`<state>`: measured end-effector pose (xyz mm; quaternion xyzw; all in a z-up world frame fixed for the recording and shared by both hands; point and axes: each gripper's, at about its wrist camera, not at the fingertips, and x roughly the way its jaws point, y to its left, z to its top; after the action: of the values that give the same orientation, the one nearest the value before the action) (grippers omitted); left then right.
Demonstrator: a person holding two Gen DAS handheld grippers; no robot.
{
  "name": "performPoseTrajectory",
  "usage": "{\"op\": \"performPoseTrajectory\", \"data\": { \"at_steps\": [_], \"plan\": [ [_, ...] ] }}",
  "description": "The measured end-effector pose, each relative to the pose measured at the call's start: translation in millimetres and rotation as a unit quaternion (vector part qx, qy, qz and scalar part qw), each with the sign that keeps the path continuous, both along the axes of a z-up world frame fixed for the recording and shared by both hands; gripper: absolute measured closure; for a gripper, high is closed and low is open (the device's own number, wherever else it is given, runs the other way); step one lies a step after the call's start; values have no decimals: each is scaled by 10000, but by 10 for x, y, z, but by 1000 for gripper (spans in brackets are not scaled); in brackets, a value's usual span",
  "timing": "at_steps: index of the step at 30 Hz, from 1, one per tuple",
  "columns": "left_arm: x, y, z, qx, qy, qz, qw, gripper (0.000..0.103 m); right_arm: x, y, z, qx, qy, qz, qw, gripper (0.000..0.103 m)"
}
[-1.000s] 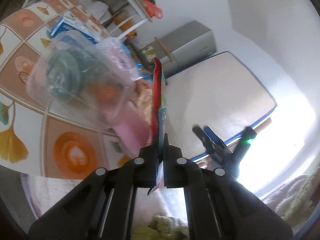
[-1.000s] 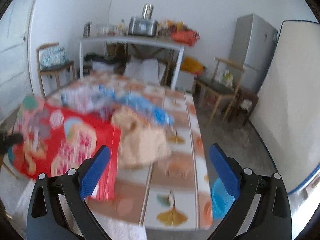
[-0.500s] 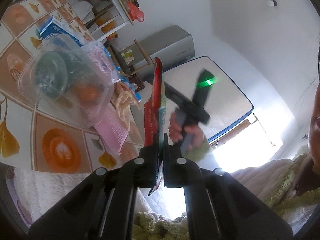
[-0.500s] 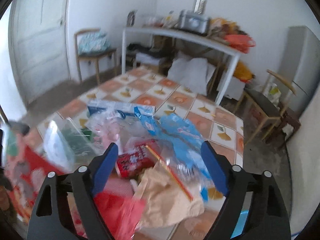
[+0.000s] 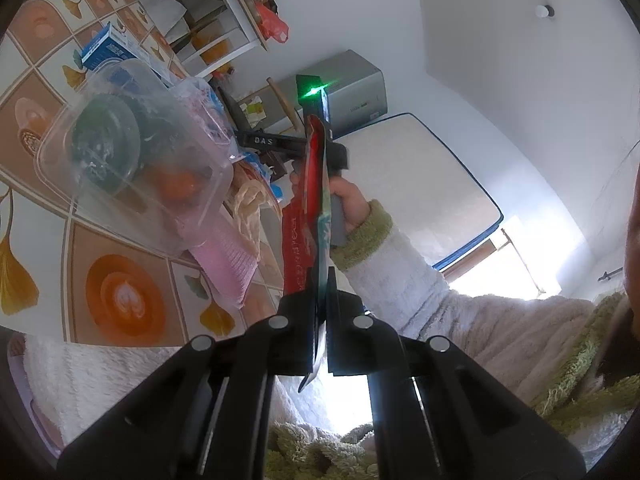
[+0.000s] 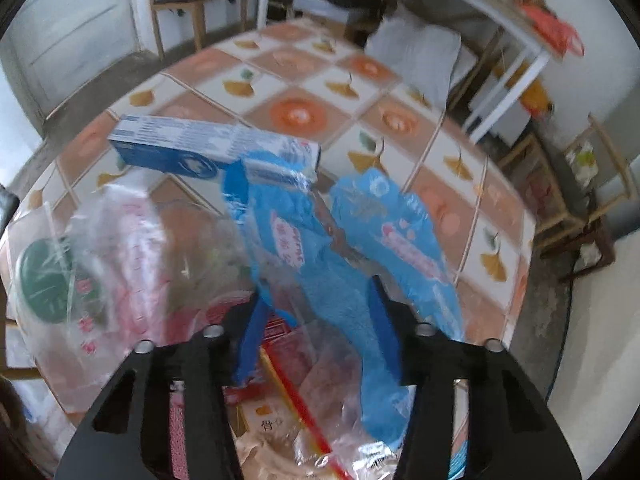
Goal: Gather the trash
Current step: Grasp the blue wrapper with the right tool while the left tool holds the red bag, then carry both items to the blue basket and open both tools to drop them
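Tiled counter (image 6: 296, 112) w/ litter: our left gripper (image 5: 321, 320) pinches a red wrapper (image 5: 312, 208); right gripper (image 6: 316, 316) spread over blue plastic bag (image 6: 348, 248).

"DAS" in white on black bar (image 5: 266, 142) behind the red wrapper (image 5: 298, 240); wrapper print unreadable

My right hand-held gripper (image 6: 316, 320) has swung down over the bench, its blue fingers now astride the crinkled blue plastic wrapper (image 6: 340, 248) and narrower than before.
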<state>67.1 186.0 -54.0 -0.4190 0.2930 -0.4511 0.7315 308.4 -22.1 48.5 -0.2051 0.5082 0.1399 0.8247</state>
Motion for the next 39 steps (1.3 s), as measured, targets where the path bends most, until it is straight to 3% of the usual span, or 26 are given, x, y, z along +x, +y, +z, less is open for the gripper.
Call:
{"op": "performPoseTrajectory", "data": {
  "at_steps": [2, 5, 13, 24, 32, 39],
  "plan": [
    [-7, -6, 7, -5, 3, 13, 10000, 101, 20, -70, 22, 90, 5, -221, 9997, 93],
    [-12, -11, 12, 34, 15, 61, 10000, 101, 12, -230, 169, 380, -223, -506, 9977, 98],
    [-43, -23, 68, 89, 18, 195, 9998, 101, -149, -885, 808, 1140, -1153, -1312, 9780, 100],
    [-159, -133, 335, 148, -187, 302, 9993, 101, -917, -2026, 1481, 1897, -2165, -2308, 9294, 101],
    [-192, -480, 650, 153, -439, 119, 9988, 101, -1701, -2988, 1530, 2243, -2509, -3131, 8881, 101],
    [12, -988, 899, 292, -529, -277, 9978, 101, -2344, -3700, 1294, 2383, -2586, -3743, 8580, 101]
  ]
}}
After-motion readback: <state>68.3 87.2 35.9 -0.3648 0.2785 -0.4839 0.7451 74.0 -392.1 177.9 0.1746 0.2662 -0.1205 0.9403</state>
